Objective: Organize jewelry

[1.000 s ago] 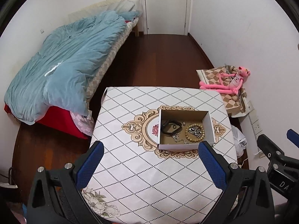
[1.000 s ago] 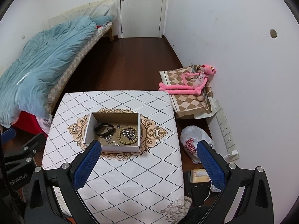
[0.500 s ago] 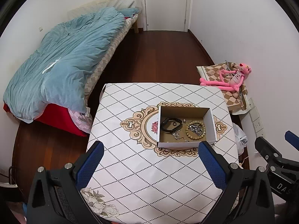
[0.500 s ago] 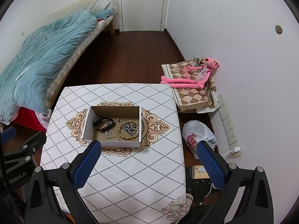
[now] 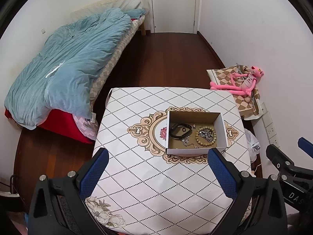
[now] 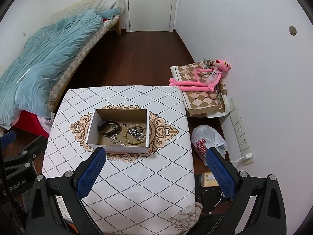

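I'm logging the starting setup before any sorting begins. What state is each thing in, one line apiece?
Left gripper: open, holding nothing.
Right gripper: open, holding nothing.
Cardboard box: lidless, upright on the table.
Black band: lying in the box's left half.
Bead bracelet: lying flat in the right half, ringed around a metal chain.
Door: closed.

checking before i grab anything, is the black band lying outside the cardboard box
No, the black band lies inside the cardboard box, beside the bead bracelet.
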